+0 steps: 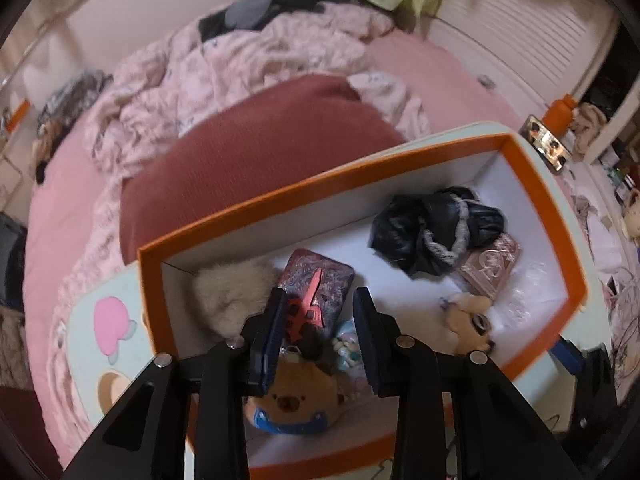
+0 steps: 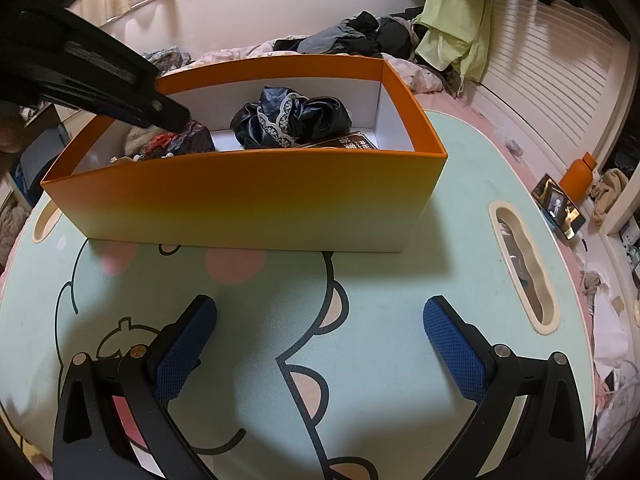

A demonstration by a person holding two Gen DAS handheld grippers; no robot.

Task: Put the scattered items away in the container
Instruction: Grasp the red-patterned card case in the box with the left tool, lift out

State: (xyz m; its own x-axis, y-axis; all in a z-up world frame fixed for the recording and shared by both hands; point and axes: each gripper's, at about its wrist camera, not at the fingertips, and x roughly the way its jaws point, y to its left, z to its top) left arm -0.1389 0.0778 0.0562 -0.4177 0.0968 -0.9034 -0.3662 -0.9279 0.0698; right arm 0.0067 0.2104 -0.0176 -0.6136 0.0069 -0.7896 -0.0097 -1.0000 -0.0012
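The left gripper (image 1: 320, 312) hangs over the near end of the orange box (image 1: 360, 176), pointing steeply down into it. Its jaws stand partly apart with a red hair clip (image 1: 308, 308) showing between them; whether the pads are pressing on the clip or it lies loose below them I cannot tell.

Inside the box, under the gripper, lie a patterned card case (image 1: 320, 276), a brown plush bear (image 1: 296, 404) and a pale fluffy ball (image 1: 232, 296) against the box's near-left wall. Farther along the box are a small plush toy (image 1: 472, 320), a pinkish packet (image 1: 492, 268) and a black satin scrunchie (image 1: 432, 232) toward its far end.

The right gripper (image 2: 320, 344) is spread wide and empty, hovering above the mint cartoon table (image 2: 460, 184) just in front of the box's long side.
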